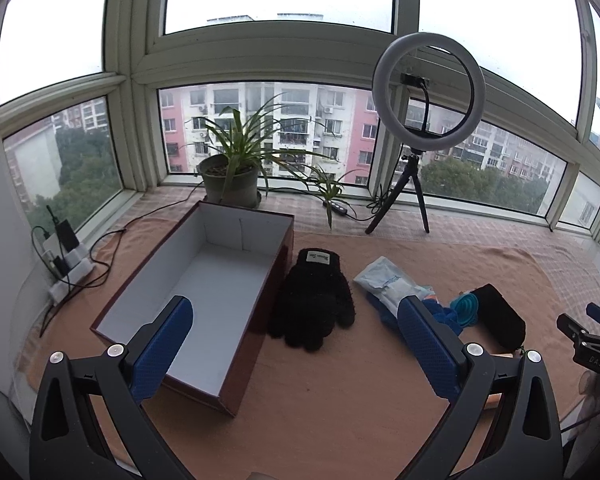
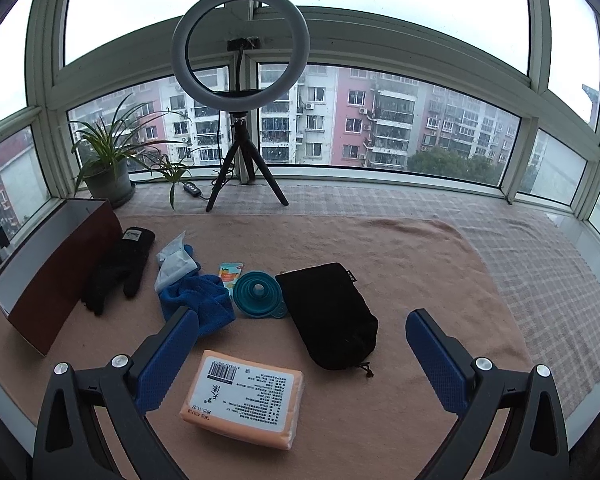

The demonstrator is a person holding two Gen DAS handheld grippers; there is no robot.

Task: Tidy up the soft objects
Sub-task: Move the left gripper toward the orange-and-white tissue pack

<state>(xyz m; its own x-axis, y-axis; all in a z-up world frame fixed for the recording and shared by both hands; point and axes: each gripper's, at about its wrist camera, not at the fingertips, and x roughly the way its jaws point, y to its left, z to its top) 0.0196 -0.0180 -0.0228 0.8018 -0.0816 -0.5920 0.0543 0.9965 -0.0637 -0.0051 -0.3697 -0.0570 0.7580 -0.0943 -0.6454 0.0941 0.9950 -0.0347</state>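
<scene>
An open brown box [image 1: 220,280] with a white inside stands on the left; it also shows in the right wrist view [image 2: 56,268]. A black glove [image 1: 314,300] [image 2: 118,268] lies beside its right wall. Right of it lie a wet-wipes pack [image 1: 388,282] [image 2: 176,262], a blue cloth [image 2: 198,300], a teal funnel [image 2: 258,290], a black pouch [image 2: 330,314] and an orange tissue pack [image 2: 244,398]. My left gripper [image 1: 296,344] is open above the box's near corner. My right gripper [image 2: 302,354] is open over the tissue pack and pouch.
A potted plant [image 1: 230,172] and a ring light on a tripod [image 1: 428,96] stand by the window. A power strip with chargers and cables [image 1: 66,264] lies at the far left. A small orange sachet [image 2: 230,272] lies by the funnel. An orange cloth [image 2: 400,264] covers the surface.
</scene>
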